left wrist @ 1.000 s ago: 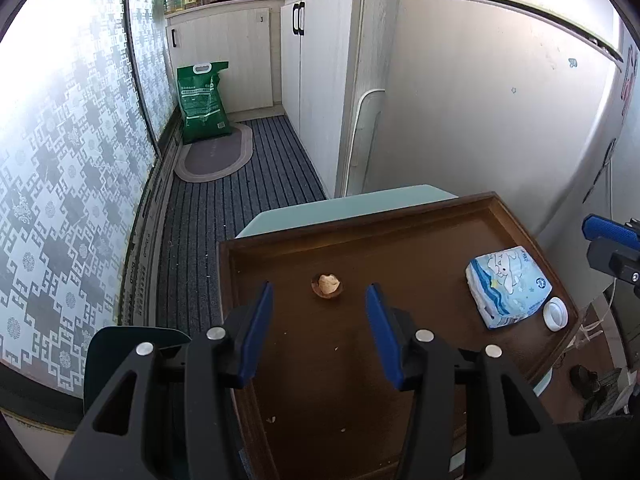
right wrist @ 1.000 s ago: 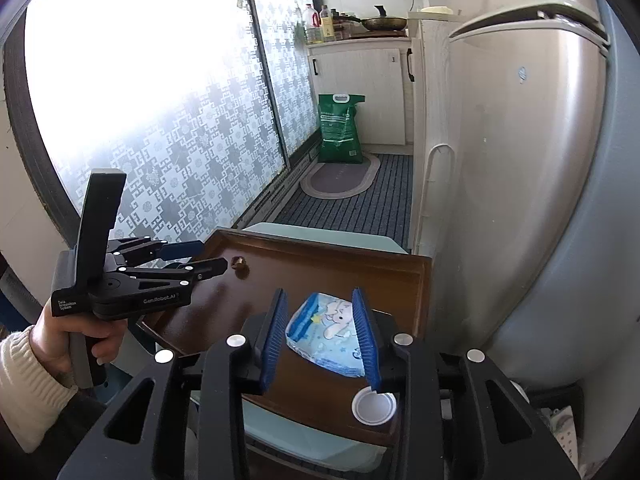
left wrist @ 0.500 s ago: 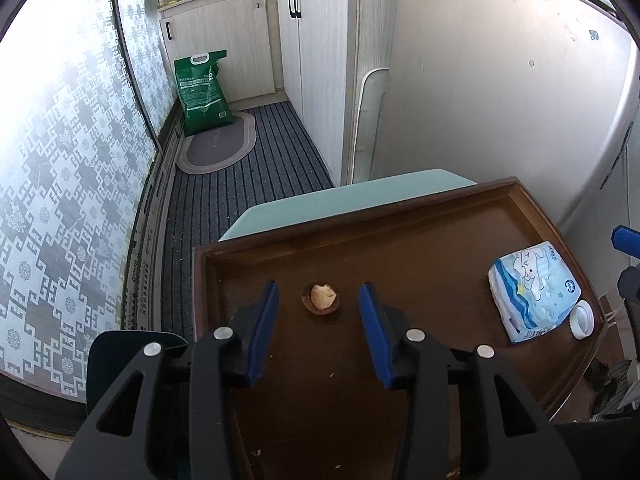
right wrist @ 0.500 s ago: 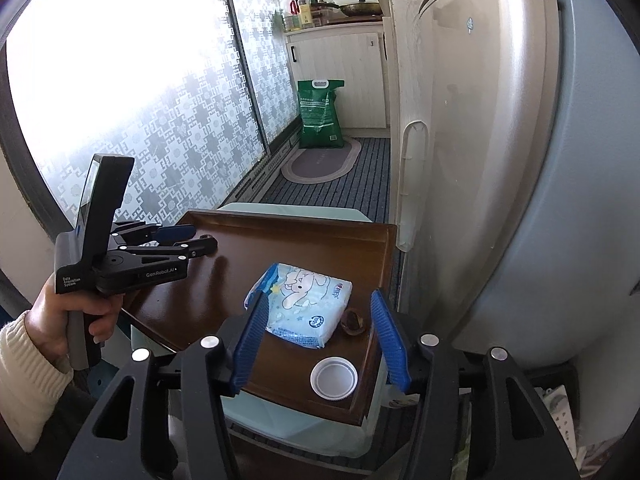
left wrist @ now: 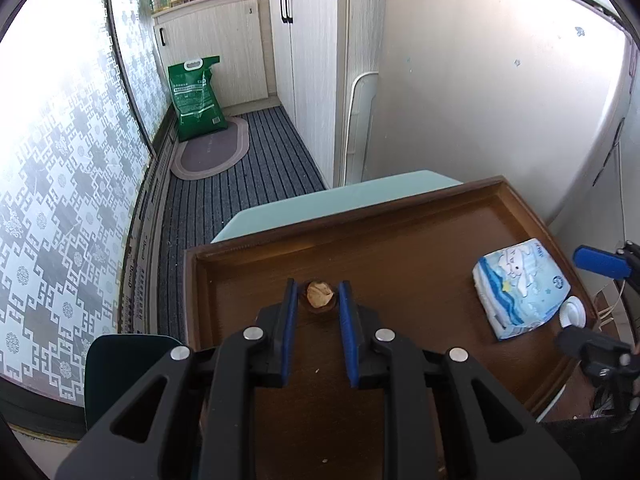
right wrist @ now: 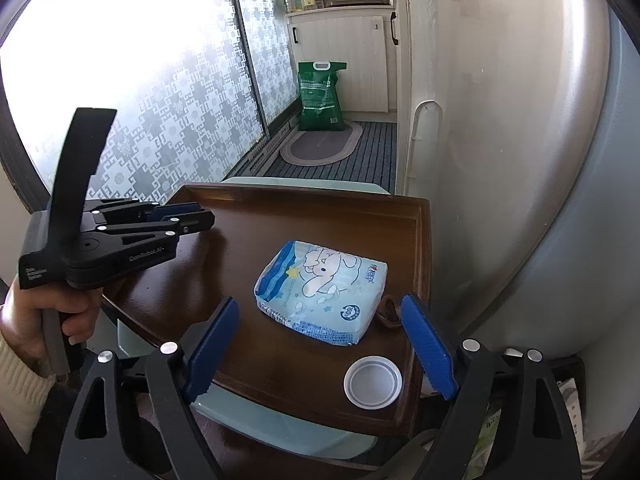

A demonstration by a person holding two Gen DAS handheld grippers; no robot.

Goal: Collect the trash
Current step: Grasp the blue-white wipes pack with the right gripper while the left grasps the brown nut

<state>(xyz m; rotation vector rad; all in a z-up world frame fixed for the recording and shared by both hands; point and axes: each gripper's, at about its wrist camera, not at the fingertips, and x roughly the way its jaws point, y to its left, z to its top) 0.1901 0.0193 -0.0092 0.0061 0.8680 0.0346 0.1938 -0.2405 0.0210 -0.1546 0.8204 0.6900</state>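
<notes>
A brown nutshell half with a pale scrap in it point(left wrist: 319, 296) lies on the brown wooden tray point(left wrist: 400, 216). My left gripper point(left wrist: 318, 294) has its blue pads on either side of the shell, close against it. In the right wrist view the left gripper point(right wrist: 188, 216) hides that shell. My right gripper point(right wrist: 320, 320) is wide open above the near edge of the tray, around a blue-and-white tissue pack point(right wrist: 324, 290). A second brown shell point(right wrist: 389, 312) lies beside the pack, and a white lid point(right wrist: 373, 382) lies just in front.
The tray rests on a pale green stool point(left wrist: 340, 196). A fridge point(right wrist: 520, 160) stands right of the tray. A patterned glass door point(left wrist: 60, 180) is on the left. A green sack point(left wrist: 196, 96) and a grey mat point(left wrist: 212, 152) lie on the striped floor.
My left gripper moved forward and closed in around the nutshell. My right gripper opened wider and drew back a little from the tissue pack.
</notes>
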